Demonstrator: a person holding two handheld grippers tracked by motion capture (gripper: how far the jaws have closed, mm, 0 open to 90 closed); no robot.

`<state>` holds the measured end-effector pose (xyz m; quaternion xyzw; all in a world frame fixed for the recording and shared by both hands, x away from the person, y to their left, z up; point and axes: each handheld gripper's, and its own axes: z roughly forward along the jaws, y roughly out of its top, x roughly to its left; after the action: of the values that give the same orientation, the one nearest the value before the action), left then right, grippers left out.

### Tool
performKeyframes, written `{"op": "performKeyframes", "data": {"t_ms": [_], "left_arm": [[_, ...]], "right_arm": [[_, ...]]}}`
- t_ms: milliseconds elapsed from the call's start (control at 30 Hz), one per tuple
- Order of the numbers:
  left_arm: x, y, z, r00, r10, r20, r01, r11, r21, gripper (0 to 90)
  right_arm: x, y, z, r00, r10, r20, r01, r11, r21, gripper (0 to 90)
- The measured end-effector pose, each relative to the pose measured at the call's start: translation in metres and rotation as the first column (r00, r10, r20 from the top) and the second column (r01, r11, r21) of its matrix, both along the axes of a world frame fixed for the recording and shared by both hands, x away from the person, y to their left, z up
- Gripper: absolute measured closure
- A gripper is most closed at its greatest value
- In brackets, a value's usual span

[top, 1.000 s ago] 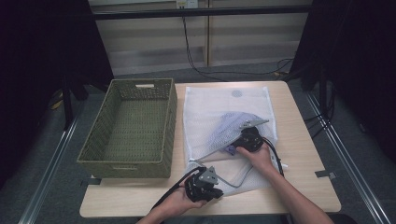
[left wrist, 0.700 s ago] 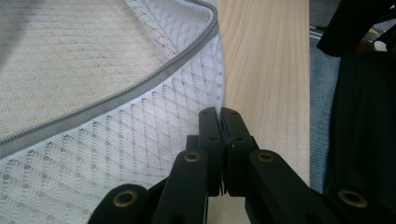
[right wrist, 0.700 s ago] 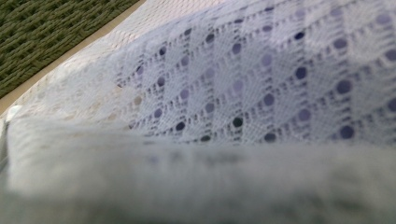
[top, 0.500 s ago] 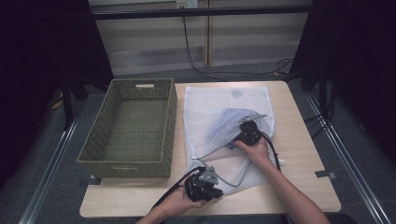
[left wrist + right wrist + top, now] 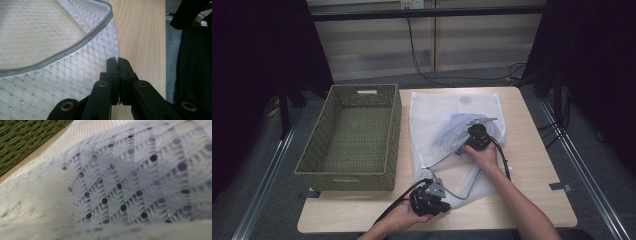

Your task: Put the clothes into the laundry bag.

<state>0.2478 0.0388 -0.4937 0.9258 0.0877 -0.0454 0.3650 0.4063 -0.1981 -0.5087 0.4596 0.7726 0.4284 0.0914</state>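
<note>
The left claw (image 5: 443,206) is clenching the white mesh laundry bag's (image 5: 437,125) open edge. The right claw (image 5: 478,131), clenched, is apparently pushing the lilac dotted garment (image 5: 451,134) inside; next calls for deeper seating.

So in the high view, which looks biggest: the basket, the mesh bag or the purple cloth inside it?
1. Basket and mesh bag: too alike to rank.
2. Purple cloth, clearly smallest, though partly hidden.
</note>
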Motion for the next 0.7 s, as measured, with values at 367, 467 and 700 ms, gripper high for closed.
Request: {"op": "performKeyframes", "data": {"t_ms": [367,467,700], "left_arm": [[0.001,0.001,0.000,0.9999,0.004,-0.013,-0.004,1.0000,-0.004,88.2],[0.001,0.001,0.000,0.9998,0.008,-0.016,-0.008,1.0000,-0.001,87.9],[0.001,0.001,0.002,0.9999,-0.001,-0.014,0.002,0.9997,0.026,87.7]], "right_arm": [[0.000,0.002,-0.003,1.0000,0.005,-0.004,-0.005,1.0000,0.001,83.4],[-0.004,0.001,0.000,0.9995,0.032,0.008,-0.032,0.9995,-0.001,83.5],[-0.018,-0.004,0.013,0.9948,0.098,0.027,-0.099,0.9950,0.013,72.8]]}}
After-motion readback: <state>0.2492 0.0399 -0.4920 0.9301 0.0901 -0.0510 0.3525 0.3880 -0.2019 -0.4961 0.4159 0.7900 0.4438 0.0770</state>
